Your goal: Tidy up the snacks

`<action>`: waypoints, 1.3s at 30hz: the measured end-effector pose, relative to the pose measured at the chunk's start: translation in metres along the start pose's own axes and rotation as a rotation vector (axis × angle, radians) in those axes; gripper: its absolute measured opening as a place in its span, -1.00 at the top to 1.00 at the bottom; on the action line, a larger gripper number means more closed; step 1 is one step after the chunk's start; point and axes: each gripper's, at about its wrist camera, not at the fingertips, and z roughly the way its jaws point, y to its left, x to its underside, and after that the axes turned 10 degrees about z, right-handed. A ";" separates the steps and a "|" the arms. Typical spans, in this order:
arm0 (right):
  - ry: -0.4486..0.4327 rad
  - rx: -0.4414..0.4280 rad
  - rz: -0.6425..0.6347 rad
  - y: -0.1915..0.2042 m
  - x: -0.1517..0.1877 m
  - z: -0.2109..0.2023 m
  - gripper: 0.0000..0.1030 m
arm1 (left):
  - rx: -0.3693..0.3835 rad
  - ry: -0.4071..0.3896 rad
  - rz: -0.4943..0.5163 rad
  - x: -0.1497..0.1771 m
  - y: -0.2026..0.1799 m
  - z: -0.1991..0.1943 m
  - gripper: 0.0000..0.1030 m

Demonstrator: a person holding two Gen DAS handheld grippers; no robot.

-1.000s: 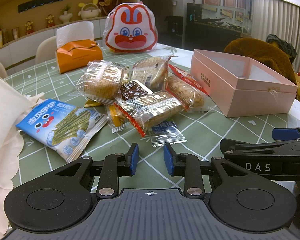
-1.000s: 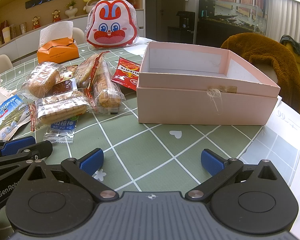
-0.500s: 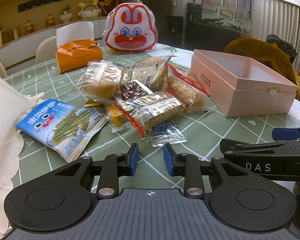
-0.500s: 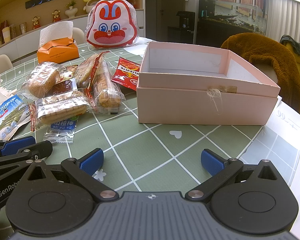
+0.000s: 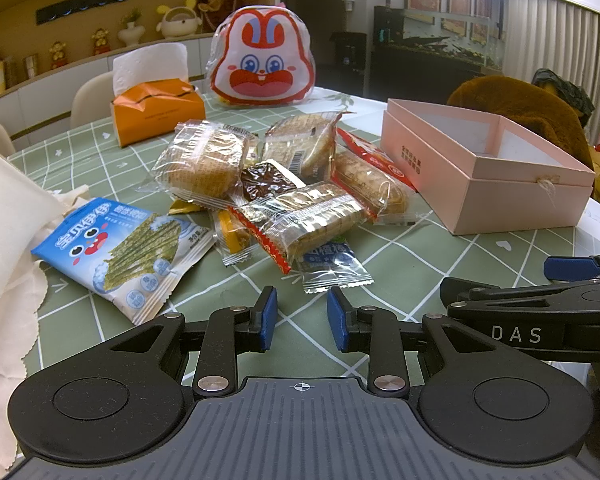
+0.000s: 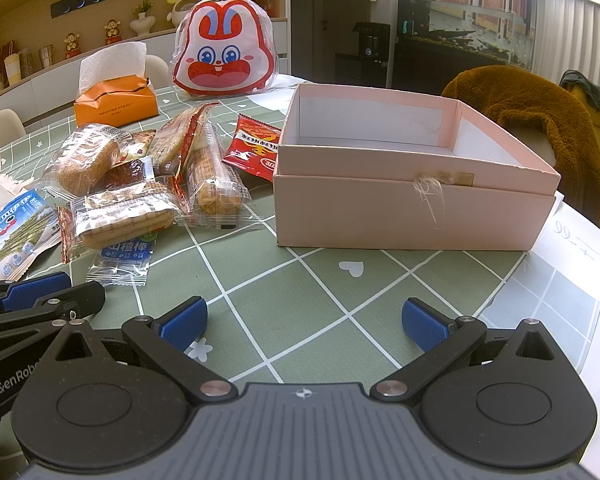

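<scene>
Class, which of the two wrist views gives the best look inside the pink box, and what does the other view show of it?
The right wrist view: the pink box sits close and nearly head-on, so its white inner walls and part of its floor show. In the left wrist view it lies off to the right at an angle, smaller, showing mostly its outer sides and less of the interior.

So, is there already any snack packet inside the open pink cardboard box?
No, the open pink cardboard box shows only bare white inner walls and floor, while the snack packets lie beside it on the green checked tablecloth.

Wrapped snacks (image 5: pixel 276 196) heaped, pink box (image 6: pixel 416 184) beside — open
</scene>
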 end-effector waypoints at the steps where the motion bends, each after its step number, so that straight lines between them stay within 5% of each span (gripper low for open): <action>1: 0.000 0.000 0.000 0.000 0.000 0.000 -1.00 | 0.000 0.000 0.000 0.000 0.000 0.000 0.37; 28: 0.032 -0.011 -0.016 -0.001 -0.004 0.001 -1.00 | 0.026 0.019 -0.022 -0.003 0.006 0.001 0.38; 33: 0.217 -0.070 -0.105 0.001 -0.025 0.012 -1.00 | 0.129 0.158 -0.264 -0.023 0.050 0.001 0.43; 39: 0.351 -0.088 -0.175 0.008 -0.041 0.019 -1.00 | -0.074 0.236 -0.453 -0.033 0.114 -0.005 0.46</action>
